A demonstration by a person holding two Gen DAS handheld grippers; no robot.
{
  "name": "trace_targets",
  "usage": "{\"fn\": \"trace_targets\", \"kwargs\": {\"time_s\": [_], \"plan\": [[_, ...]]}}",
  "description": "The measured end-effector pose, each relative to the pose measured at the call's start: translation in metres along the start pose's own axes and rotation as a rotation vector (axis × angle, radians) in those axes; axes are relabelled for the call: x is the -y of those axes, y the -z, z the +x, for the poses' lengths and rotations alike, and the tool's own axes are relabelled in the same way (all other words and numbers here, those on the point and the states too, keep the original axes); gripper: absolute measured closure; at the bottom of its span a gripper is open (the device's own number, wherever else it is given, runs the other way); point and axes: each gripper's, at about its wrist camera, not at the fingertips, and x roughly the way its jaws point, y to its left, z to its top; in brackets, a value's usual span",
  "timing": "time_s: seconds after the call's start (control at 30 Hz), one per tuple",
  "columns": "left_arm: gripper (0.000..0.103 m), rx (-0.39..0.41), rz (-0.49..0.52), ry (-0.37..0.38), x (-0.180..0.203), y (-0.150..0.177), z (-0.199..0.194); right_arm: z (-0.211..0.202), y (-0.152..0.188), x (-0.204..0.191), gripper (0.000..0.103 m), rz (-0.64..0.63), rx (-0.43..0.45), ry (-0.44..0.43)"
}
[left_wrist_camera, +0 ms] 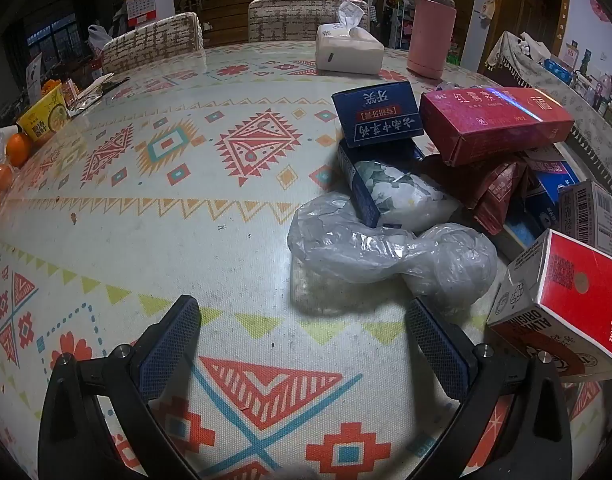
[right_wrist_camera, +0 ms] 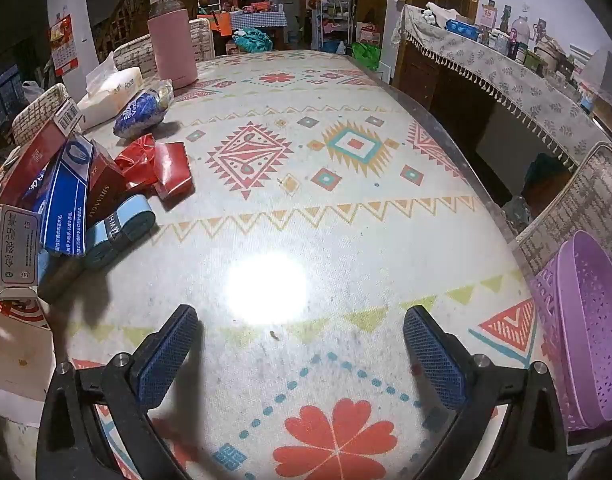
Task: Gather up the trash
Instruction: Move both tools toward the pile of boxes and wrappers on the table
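Jaws gape fully on both our left gripper (left_wrist_camera: 302,344) and our right gripper (right_wrist_camera: 302,354), each empty over bare tablecloth (right_wrist_camera: 345,208), and just beyond the left one lies a crumpled plastic bag (left_wrist_camera: 385,252) fronting the trash heap, blue box (left_wrist_camera: 375,114) and red carton (left_wrist_camera: 493,122) stacked loosely behind. We judge that tugging the bag could topple those boxes, since a box rests on it. Only the right view shows the purple basket (right_wrist_camera: 585,320) at the table edge, likely our bin, and a blue wrapper (right_wrist_camera: 144,108) farther off; only the left shows oranges (left_wrist_camera: 18,148).
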Motion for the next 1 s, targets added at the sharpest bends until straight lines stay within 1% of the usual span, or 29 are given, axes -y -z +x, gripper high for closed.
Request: {"fn": "trace_targets", "kwargs": {"time_s": [0.17,0.4,0.53,0.67,0.77,0.9,1.0], "plan": [[0.0,-0.02,-0.032,-0.028,0.003,-0.001,-0.001,0.001,0.0,-0.001,0.0,0.0,0.0,0.0],[0.0,-0.029,-0.024,-0.02,0.003,0.006,-0.007,0.001,-0.001,-0.002,0.0,0.0,0.0,0.0],[0.0,-0.032,-0.015,-0.015,0.004,0.014,-0.011,0.002,-0.006,-0.004,0.0,-0.037,-0.045,-0.033],[0.0,-0.06,-0.007,-0.003,0.006,0.021,-0.019,0.001,-0.004,-0.005,0.0,-0.069,-0.069,-0.05],[0.001,-0.031,-0.063,0.039,-0.003,0.032,-0.033,-0.005,0.005,-0.001,0.0,-0.082,-0.092,-0.061],[0.001,0.05,-0.082,0.019,-0.007,0.047,-0.067,-0.019,0.019,0.004,0.002,-0.057,-0.093,-0.064],[0.001,0.105,-0.113,-0.003,-0.011,0.057,-0.091,-0.039,0.031,0.005,0.002,-0.033,-0.049,-0.098]]}}
